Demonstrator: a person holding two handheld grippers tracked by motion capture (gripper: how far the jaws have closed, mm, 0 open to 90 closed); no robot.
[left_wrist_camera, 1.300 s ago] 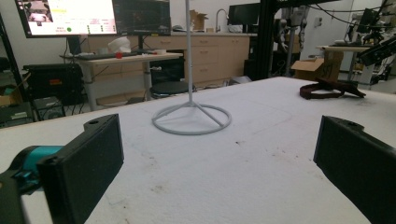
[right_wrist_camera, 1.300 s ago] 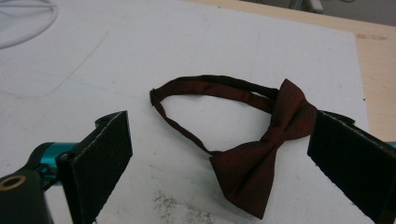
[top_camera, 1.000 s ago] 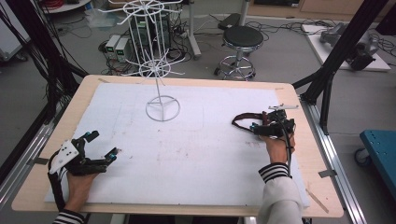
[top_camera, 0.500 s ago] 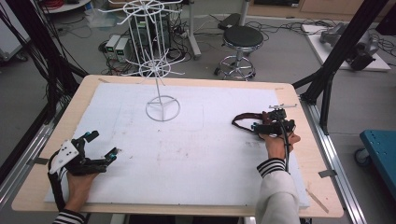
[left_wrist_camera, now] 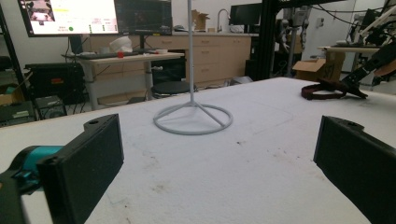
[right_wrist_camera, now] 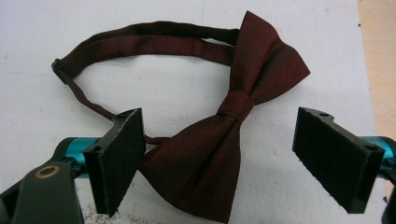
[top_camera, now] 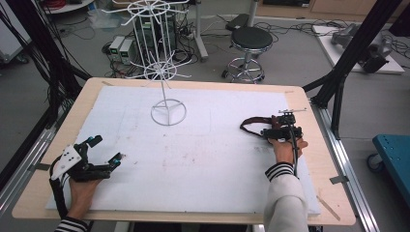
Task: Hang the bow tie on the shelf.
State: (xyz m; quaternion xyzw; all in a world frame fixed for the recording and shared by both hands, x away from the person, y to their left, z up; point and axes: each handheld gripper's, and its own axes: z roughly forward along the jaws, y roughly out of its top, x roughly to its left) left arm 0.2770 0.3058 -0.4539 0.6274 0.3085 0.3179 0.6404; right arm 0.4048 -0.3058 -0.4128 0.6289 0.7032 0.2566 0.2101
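Note:
A dark red bow tie (right_wrist_camera: pixel 266 60) with its strap looped lies flat on the white foam sheet (top_camera: pixel 203 154) at the right (top_camera: pixel 251 123). My right gripper (right_wrist_camera: pixel 224 140) hangs over it, one jaw on each side of the bow's near wing. The jaws have just been closing, and the right pad still stands clear of the cloth, so the gripper is open. My left gripper (top_camera: pixel 107 149) rests on the sheet at the front left, open and with nothing in it (left_wrist_camera: pixel 224 158). It looks toward the bow tie (left_wrist_camera: pixel 322 91) far off.
A white wire rack on a ring base (top_camera: pixel 168 112) stands at the back middle of the sheet, and its pole (left_wrist_camera: pixel 190 56) rises ahead of my left gripper. The wooden table edge (top_camera: pixel 319 159) runs just right of my right hand. A stool (top_camera: pixel 249 38) stands beyond the table.
The right hand has shifted slightly over the bow tie. The left hand and its gripper have kept still.

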